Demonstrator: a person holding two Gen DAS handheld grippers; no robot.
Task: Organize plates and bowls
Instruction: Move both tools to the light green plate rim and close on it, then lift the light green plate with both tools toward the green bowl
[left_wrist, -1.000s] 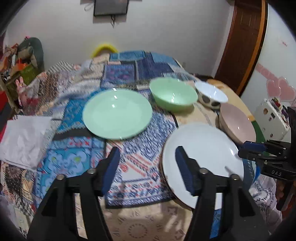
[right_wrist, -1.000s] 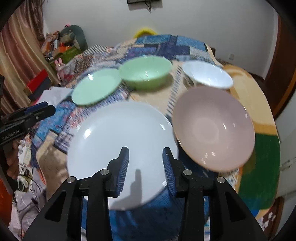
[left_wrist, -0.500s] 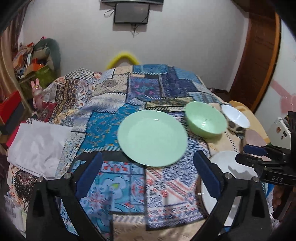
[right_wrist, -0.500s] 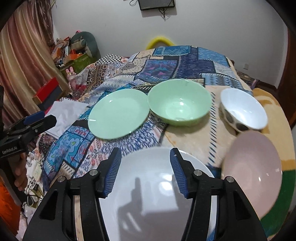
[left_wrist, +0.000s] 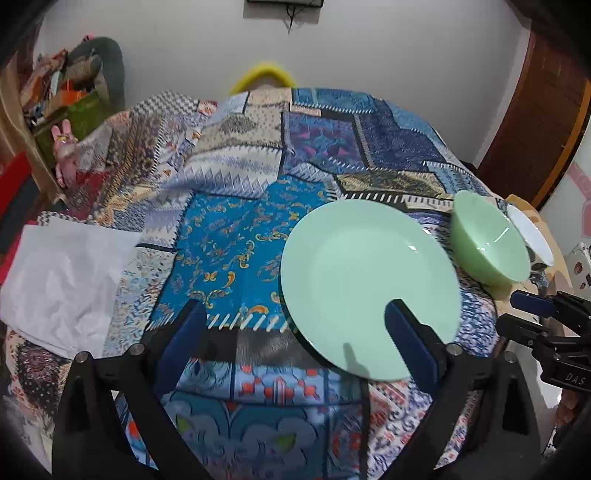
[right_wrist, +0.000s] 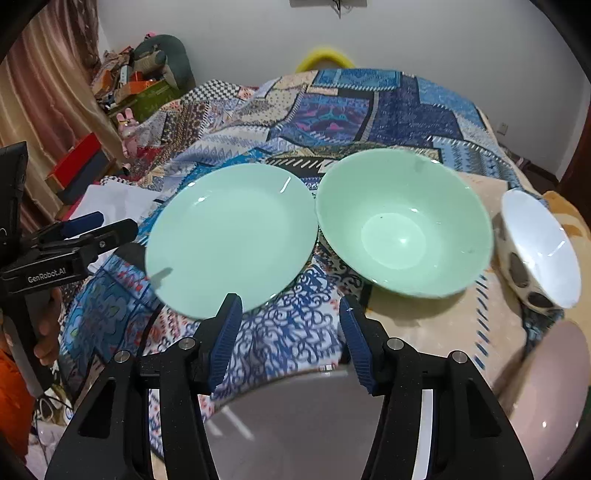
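A pale green plate (left_wrist: 369, 284) lies on the patchwork cloth (left_wrist: 236, 236). My left gripper (left_wrist: 295, 332) hovers over the plate's near left rim. Its jaws are wide and closing, the right finger (left_wrist: 410, 339) over the plate, and neither pad presses on anything. A green bowl (right_wrist: 402, 221) stands right of the green plate (right_wrist: 229, 236), then a white spotted bowl (right_wrist: 539, 247). My right gripper (right_wrist: 290, 310) is open over bare cloth in front of the two green pieces. A white plate (right_wrist: 295, 424) lies under its fingers, a pink plate (right_wrist: 554, 387) at the lower right.
A crumpled white sheet (left_wrist: 66, 280) lies at the table's left edge. Boxes and toys (right_wrist: 140, 85) pile up by the far left wall. A wooden door (left_wrist: 535, 122) stands at the right. The left gripper (right_wrist: 96, 227) shows at the right wrist view's left edge, the right gripper (left_wrist: 524, 314) at the left wrist view's right edge.
My left gripper swung left from the white plate to the green plate and opened wide. My right gripper advanced from over the white plate toward the green plate and bowl, and opened somewhat.
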